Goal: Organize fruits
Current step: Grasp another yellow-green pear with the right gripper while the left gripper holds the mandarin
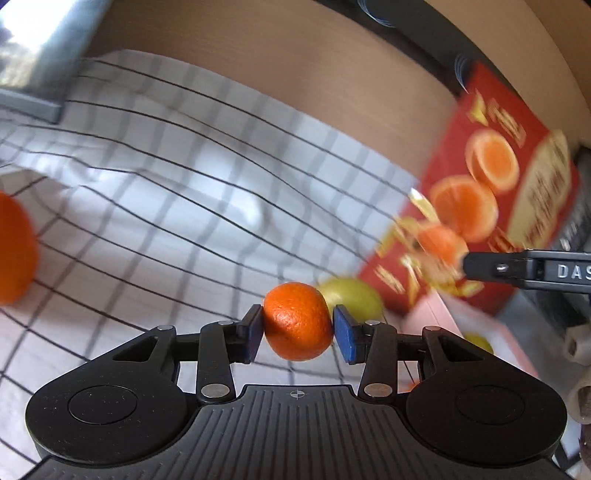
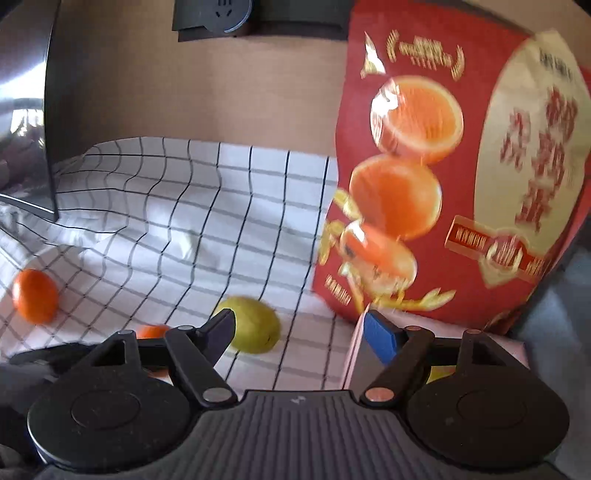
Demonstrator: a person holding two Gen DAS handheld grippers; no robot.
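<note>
My left gripper (image 1: 297,334) is shut on a small orange mandarin (image 1: 297,321), which its blue pads press from both sides above the checked cloth (image 1: 147,206). A green-yellow fruit (image 1: 354,299) lies just behind it on the cloth. Another mandarin (image 1: 14,247) rests at the far left. In the right wrist view my right gripper (image 2: 299,332) stands open with nothing between its fingers. The green-yellow fruit (image 2: 255,325) lies just past its left finger, and the far mandarin (image 2: 35,295) sits on the cloth at the left. The held mandarin (image 2: 153,331) peeks out low on the left.
A tall red box printed with oranges (image 2: 443,166) stands at the right. A pink container (image 2: 354,354) sits at its foot with a yellow fruit (image 2: 439,373) inside. A shiny metal object (image 2: 26,110) stands at the back left. A dark power strip (image 2: 214,14) lies along the table's far edge.
</note>
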